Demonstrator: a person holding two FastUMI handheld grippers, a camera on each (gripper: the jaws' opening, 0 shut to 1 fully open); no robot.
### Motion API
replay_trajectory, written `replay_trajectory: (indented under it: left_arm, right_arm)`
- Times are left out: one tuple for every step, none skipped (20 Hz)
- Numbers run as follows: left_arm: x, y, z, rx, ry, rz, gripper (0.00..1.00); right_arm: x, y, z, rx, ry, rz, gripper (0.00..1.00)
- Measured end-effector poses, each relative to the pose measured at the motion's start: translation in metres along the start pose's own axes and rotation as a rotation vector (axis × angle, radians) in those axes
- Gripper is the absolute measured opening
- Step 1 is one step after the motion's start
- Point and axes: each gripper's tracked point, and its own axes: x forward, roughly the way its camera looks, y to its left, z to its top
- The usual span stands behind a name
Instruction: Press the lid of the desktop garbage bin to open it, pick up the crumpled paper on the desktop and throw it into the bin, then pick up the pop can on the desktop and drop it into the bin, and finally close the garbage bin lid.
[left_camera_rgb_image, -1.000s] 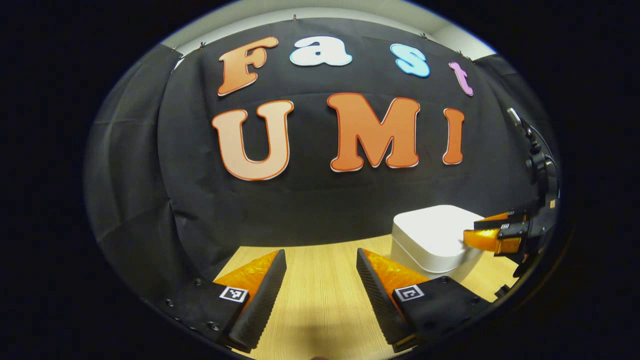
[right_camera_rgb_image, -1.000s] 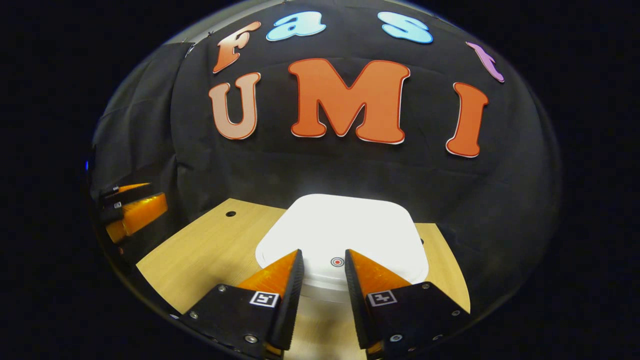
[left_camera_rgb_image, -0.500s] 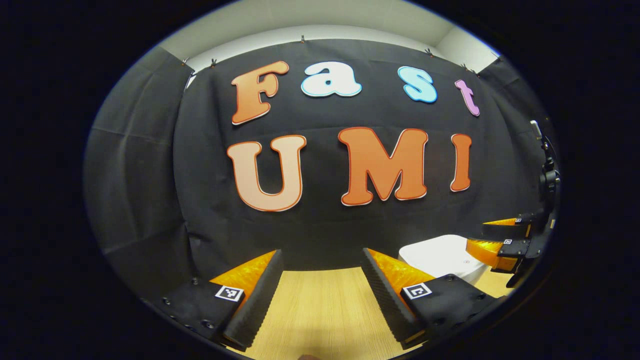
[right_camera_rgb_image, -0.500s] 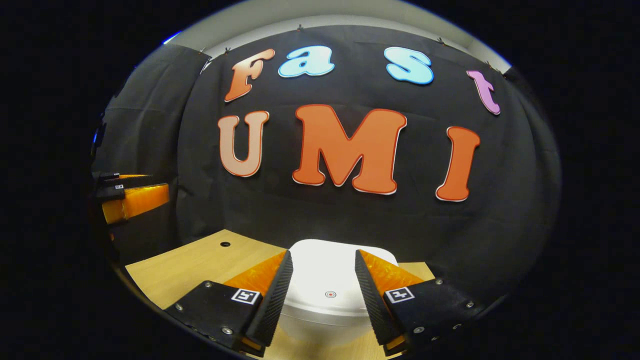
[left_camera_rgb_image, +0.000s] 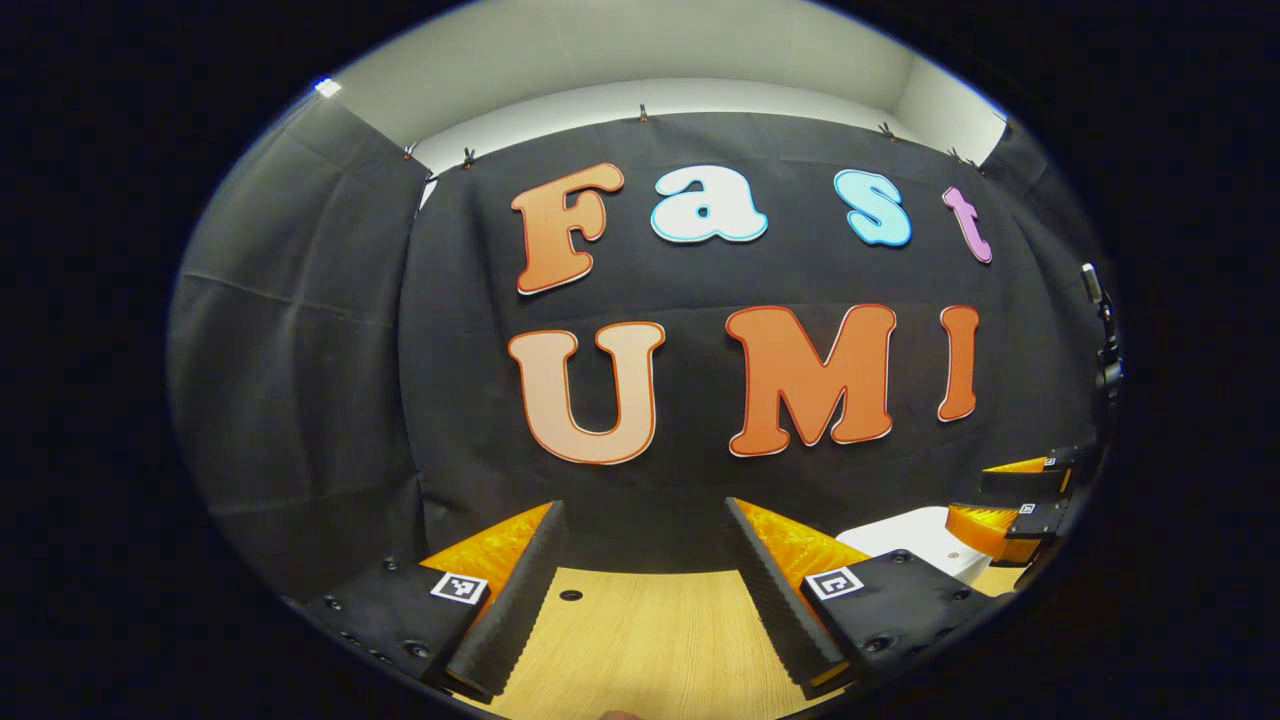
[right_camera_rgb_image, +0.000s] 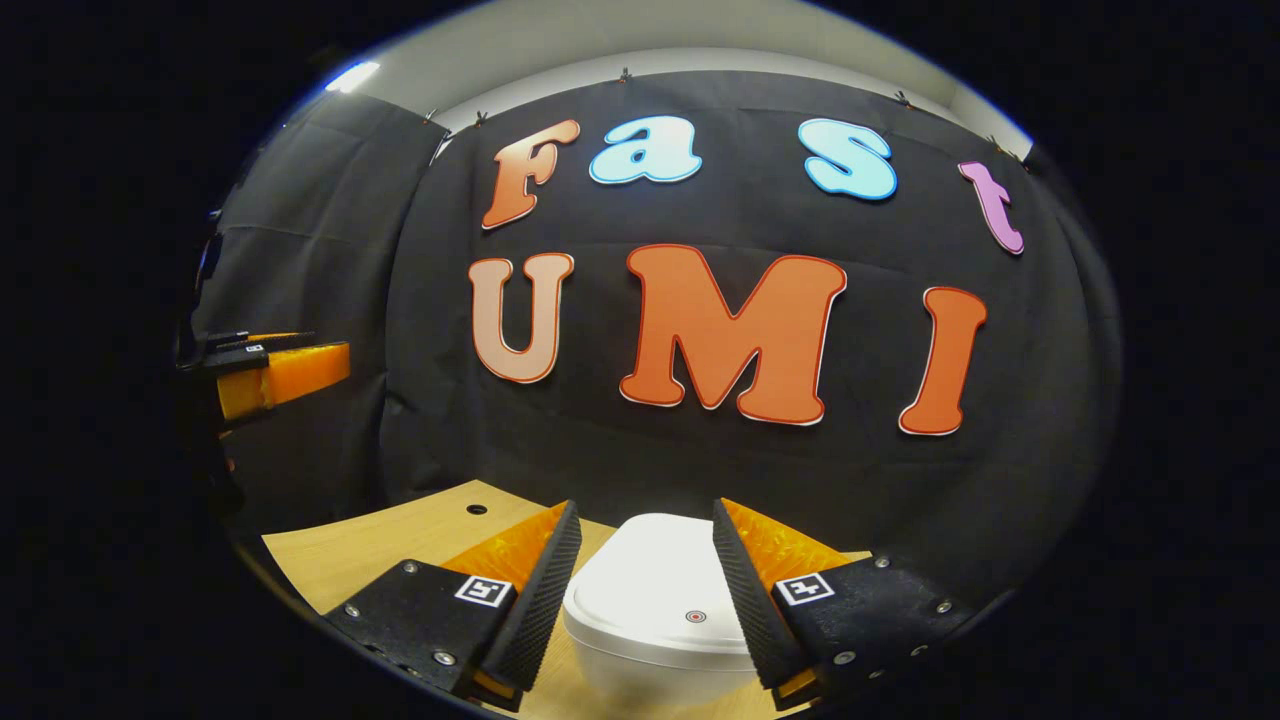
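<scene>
The white garbage bin (right_camera_rgb_image: 655, 610) stands on the wooden desktop with its lid down; a small red dot marks the lid's near edge. My right gripper (right_camera_rgb_image: 645, 525) hangs open above and in front of it, nothing between its fingers. In the left gripper view the bin (left_camera_rgb_image: 915, 535) peeks out at the lower right behind my own finger, with the right gripper (left_camera_rgb_image: 1015, 500) beside it. My left gripper (left_camera_rgb_image: 645, 525) is open over bare wood, holding nothing. It also appears at the left edge of the right gripper view as the left gripper (right_camera_rgb_image: 270, 365).
The wooden desktop (left_camera_rgb_image: 650, 640) has a small round hole (left_camera_rgb_image: 571, 595) near the back, seen also as the hole (right_camera_rgb_image: 477, 509). Black cloth walls close the back and left sides.
Both grippers have risen and drawn back from the bin, which now sits lower and smaller in both views. The right gripper's fingers have spread a little wider.
</scene>
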Motion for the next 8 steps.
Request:
replay_trajectory:
  left_arm:
    - [0.0,0.0015,0.0004,-0.002,-0.003,0.005,1.0]
    - [-0.0006,0.002,0.0005,-0.006,-0.005,0.007,1.0]
    - [-0.0007,0.0021,0.0012,-0.009,-0.007,0.009,1.0]
    - [-0.0006,0.0026,0.0018,-0.008,-0.008,0.01,1.0]
    - [-0.0011,0.0024,0.002,-0.006,-0.01,0.012,1.0]
    - [-0.0009,0.002,0.0036,-0.004,-0.013,0.012,1.0]
    - [-0.0016,0.0011,0.0035,-0.003,-0.016,0.011,1.0]
    - [-0.0018,0.0007,0.0048,-0.001,-0.019,0.011,1.0]
  right_arm:
    - [-0.0001,-0.0001,0.0028,0.0,-0.006,0.002,0.81]
    - [-0.0011,0.0011,0.006,0.002,-0.012,0.005,0.81]
    - [-0.0019,0.0008,0.0072,0.006,-0.017,0.004,0.81]
    - [-0.0027,0.002,0.0091,0.011,-0.023,0.009,0.81]
    - [-0.0033,0.0029,0.0101,0.012,-0.025,0.013,0.83]
    - [-0.0036,0.0023,0.0102,0.01,-0.024,0.013,0.84]
    - [-0.0037,0.0017,0.0106,0.009,-0.024,0.012,0.88]
    - [-0.0037,0.0013,0.0114,0.011,-0.025,0.011,0.89]
